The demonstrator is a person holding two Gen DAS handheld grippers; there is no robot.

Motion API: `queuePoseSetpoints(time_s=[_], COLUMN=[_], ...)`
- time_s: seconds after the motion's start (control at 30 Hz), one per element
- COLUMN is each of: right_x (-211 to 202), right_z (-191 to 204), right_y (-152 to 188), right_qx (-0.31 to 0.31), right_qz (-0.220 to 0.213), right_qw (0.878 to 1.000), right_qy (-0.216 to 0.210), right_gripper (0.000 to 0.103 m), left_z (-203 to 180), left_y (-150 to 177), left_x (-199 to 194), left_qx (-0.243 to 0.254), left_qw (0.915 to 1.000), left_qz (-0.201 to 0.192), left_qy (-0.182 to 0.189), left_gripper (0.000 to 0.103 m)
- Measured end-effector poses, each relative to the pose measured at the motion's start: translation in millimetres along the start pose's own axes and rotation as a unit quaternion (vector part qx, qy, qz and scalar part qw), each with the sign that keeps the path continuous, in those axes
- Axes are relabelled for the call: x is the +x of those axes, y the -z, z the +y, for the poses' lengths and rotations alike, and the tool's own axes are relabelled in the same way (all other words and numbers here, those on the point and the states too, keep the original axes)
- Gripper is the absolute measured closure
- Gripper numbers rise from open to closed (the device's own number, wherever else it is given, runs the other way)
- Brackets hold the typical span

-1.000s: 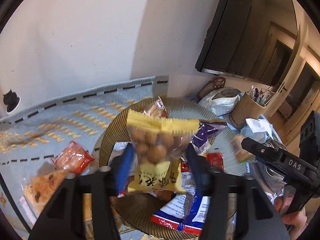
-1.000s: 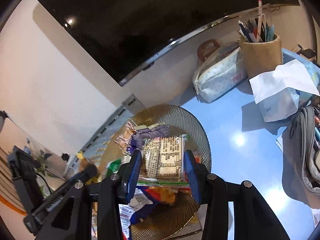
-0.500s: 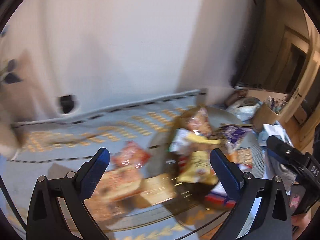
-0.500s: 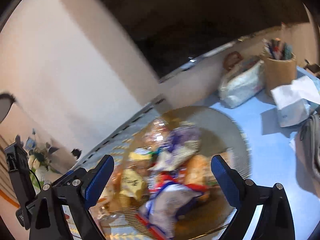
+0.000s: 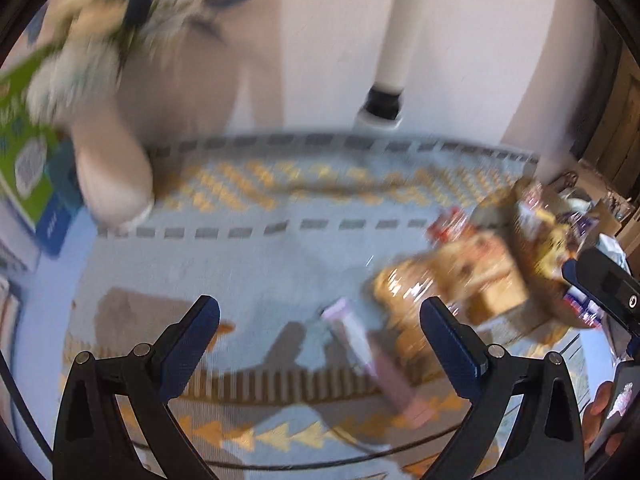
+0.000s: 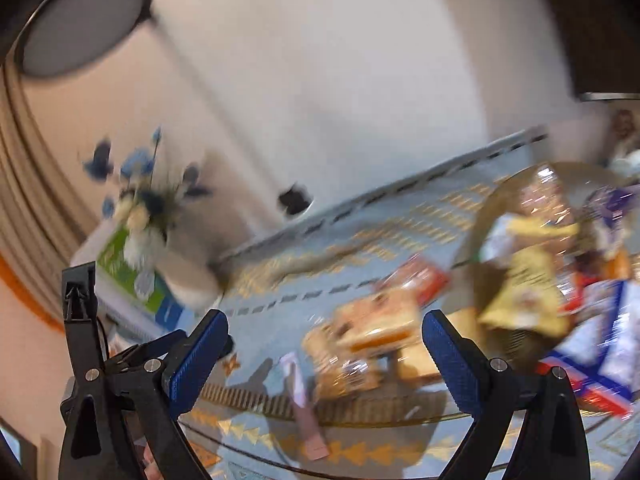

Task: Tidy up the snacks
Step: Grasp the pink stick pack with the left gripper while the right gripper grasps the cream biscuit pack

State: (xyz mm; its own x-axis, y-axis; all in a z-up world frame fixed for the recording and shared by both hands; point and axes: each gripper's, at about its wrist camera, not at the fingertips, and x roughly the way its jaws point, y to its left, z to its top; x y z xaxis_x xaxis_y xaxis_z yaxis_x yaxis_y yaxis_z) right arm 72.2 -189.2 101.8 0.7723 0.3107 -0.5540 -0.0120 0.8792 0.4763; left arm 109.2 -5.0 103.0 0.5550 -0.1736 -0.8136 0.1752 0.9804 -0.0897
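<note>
Both views are blurred by motion. My left gripper [image 5: 320, 312] is open and holds nothing, above the blue patterned mat [image 5: 240, 260]. A slim pink packet [image 5: 360, 340] lies just ahead of it, with brown cookie packets [image 5: 448, 276] and a red packet [image 5: 448, 220] to its right. The ribbed round plate [image 5: 496, 208], piled with snacks, is at the far right. My right gripper [image 6: 325, 322] is also open and holds nothing. The pink packet [image 6: 298, 384] and brown packets [image 6: 372, 328] lie between its fingers in the view. A yellow packet [image 6: 524, 292] lies on the plate [image 6: 480, 216].
A pale vase of flowers [image 5: 112, 152] stands at the mat's far left beside a green box [image 5: 24, 160]. A white pole on a black base [image 5: 384, 100] rises behind the mat by the wall. The right gripper's black body [image 5: 604, 288] shows at the right edge.
Both grippers let go of their packets over the plate and opened wide. Both views have since swung left, from the plate towards the mat and the vase.
</note>
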Motion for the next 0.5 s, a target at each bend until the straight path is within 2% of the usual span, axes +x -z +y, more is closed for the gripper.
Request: queuePoseSetpoints(time_s=[0.17, 0.27, 0.3, 0.33, 0.37, 0.5], right_x=[26, 37, 40, 43, 47, 60], right_z=[0, -9, -12, -16, -18, -36], right_y=[15, 17, 17, 17, 17, 19], right_qx=[0.013, 0.022, 0.024, 0.022, 0.02, 0.025], right_qz=[-0.001, -0.003, -0.005, -0.007, -0.009, 0.0], right_qw=[1.0, 0.999, 0.999, 0.998, 0.997, 0.996], right_qy=[0.01, 0.039, 0.048, 0.059, 0.072, 0.081], right_gripper=[0.006, 0.006, 0.006, 0.006, 0.006, 0.006], left_z=[3, -9, -13, -20, -25, -43], left_y=[37, 52, 58, 62, 66, 73], left_x=[33, 46, 50, 49, 50, 53], left_qx=[-0.04, -0.049, -0.052, -0.043, -0.039, -0.021], left_qw=[0.9976, 0.9964, 0.9961, 0.9978, 0.9977, 0.9975], left_qz=[0.048, 0.062, 0.067, 0.05, 0.05, 0.045], left_qy=[0.029, 0.031, 0.024, -0.006, -0.026, -0.049], left_gripper=[0.003, 0.003, 0.003, 0.002, 0.002, 0.001])
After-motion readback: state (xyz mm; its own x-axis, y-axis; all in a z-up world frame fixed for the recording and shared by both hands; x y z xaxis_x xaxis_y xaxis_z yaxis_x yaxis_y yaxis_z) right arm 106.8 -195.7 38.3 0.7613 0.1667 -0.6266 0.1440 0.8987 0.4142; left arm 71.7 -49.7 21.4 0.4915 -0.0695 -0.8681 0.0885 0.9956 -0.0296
